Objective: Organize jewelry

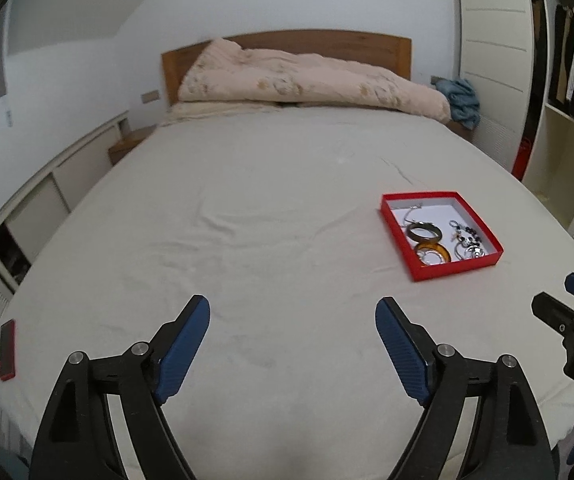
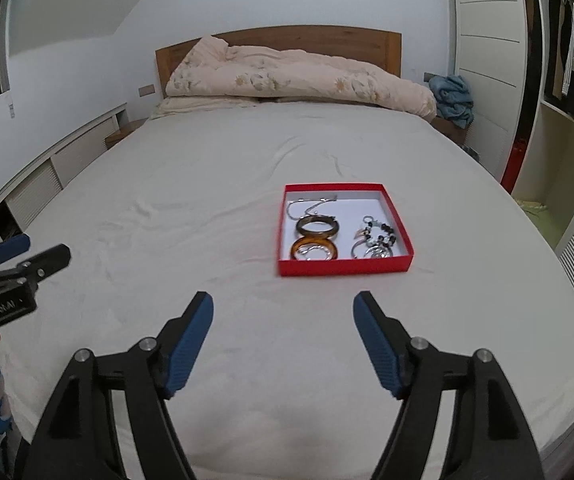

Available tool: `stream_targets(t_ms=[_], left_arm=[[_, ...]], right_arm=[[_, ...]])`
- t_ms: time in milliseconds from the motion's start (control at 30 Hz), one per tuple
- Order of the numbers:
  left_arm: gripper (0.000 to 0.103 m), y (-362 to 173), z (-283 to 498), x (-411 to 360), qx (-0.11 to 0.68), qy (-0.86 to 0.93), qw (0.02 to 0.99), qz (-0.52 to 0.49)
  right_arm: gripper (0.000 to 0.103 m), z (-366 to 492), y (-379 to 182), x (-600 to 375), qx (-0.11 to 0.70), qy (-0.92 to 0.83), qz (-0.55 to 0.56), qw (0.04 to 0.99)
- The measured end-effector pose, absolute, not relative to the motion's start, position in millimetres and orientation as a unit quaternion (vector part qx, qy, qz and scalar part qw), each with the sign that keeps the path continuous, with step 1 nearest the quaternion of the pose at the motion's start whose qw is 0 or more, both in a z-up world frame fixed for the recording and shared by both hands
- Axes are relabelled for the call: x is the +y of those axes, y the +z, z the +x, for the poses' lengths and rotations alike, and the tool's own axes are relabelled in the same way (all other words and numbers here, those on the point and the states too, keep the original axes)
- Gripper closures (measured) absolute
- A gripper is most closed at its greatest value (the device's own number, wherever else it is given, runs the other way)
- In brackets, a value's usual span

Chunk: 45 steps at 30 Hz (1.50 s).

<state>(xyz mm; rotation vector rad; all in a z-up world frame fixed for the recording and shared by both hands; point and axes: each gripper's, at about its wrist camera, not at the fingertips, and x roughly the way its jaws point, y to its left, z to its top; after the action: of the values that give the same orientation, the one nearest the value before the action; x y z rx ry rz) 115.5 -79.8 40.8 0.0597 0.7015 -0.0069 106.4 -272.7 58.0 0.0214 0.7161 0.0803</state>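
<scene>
- Bedroom setting: wide bed with a pale grey sheet, a rolled peach floral duvet against the wooden headboard
- Shallow square red cardboard box sits on the sheet, ahead of the right gripper and well apart from both grippers
- Contents of the box: a dark brown bangle, an amber bangle just in front of it, a thin silver chain behind, and a tangle of beaded and silver pieces on the right side
- No jewelry shows loose on the sheet
- Left gripper: jaws spread apart, empty
- Right gripper: jaws spread apart, empty
- Stage: scene fits either jewelry gathered into the box, or pieces awaiting sorting within it; undetermined
- A small red flat object lies at the left bed edge; identity unclear
</scene>
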Motion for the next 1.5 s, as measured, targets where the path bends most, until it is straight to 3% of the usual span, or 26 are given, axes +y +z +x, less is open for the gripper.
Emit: stream_targets(t_ms=[833, 1500], left_arm=[[0.013, 73.5, -9.4, -21.6, 0.264, 0.043, 0.963, 0.017], [0.005, 96.8, -56.5, -20.6, 0.227, 0.042, 0.973, 0.013]], right_arm=[[0.03, 12.0, 91.5, -222.6, 0.296, 0.054, -0.026, 0.953], [0.029, -31.0, 115.1, -211.2, 0.256, 0.075, -0.041, 0.963]])
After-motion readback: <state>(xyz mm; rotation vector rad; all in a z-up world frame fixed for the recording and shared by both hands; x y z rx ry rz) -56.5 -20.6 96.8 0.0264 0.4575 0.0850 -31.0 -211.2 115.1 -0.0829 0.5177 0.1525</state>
